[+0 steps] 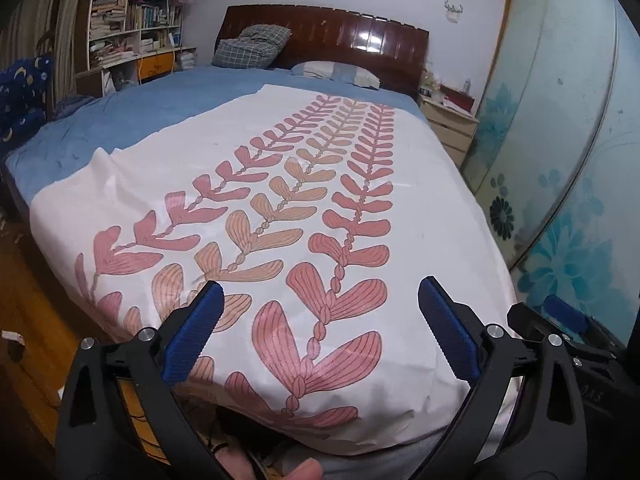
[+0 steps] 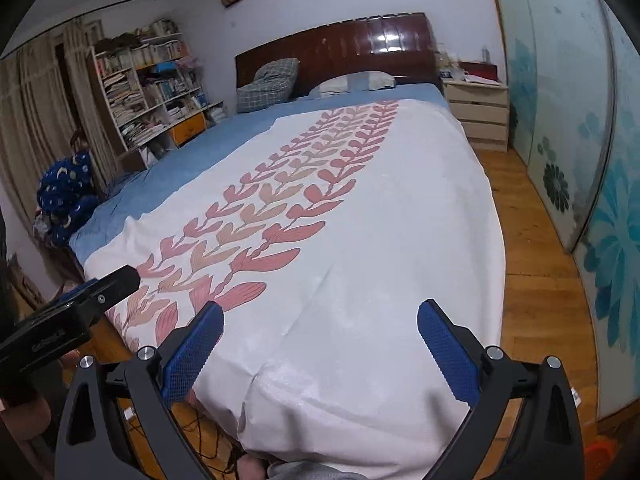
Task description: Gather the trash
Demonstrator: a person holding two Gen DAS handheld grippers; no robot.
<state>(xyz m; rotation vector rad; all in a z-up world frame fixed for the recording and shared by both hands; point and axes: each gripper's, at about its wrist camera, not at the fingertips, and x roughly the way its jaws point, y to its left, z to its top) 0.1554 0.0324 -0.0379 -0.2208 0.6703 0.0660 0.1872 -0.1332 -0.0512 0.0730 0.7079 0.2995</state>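
Note:
No trash shows on the bed in either view. My left gripper (image 1: 320,292) is open and empty, held above the foot of the bed over a white cover with pink leaf prints (image 1: 280,208). My right gripper (image 2: 320,312) is open and empty, also above the foot of the bed over the same cover (image 2: 340,220). The right gripper shows at the right edge of the left wrist view (image 1: 560,320). The left gripper's body shows at the left edge of the right wrist view (image 2: 72,312). A small white scrap (image 1: 12,336) lies on the floor at far left; I cannot tell what it is.
A blue sheet (image 1: 152,108), two pillows (image 1: 252,46) and a dark wood headboard (image 1: 340,36) lie at the far end. A bookshelf (image 2: 148,92) stands left, a nightstand (image 2: 478,112) right. Flowered sliding doors (image 2: 580,120) line the right wall. Cables (image 2: 200,424) lie on the wooden floor below.

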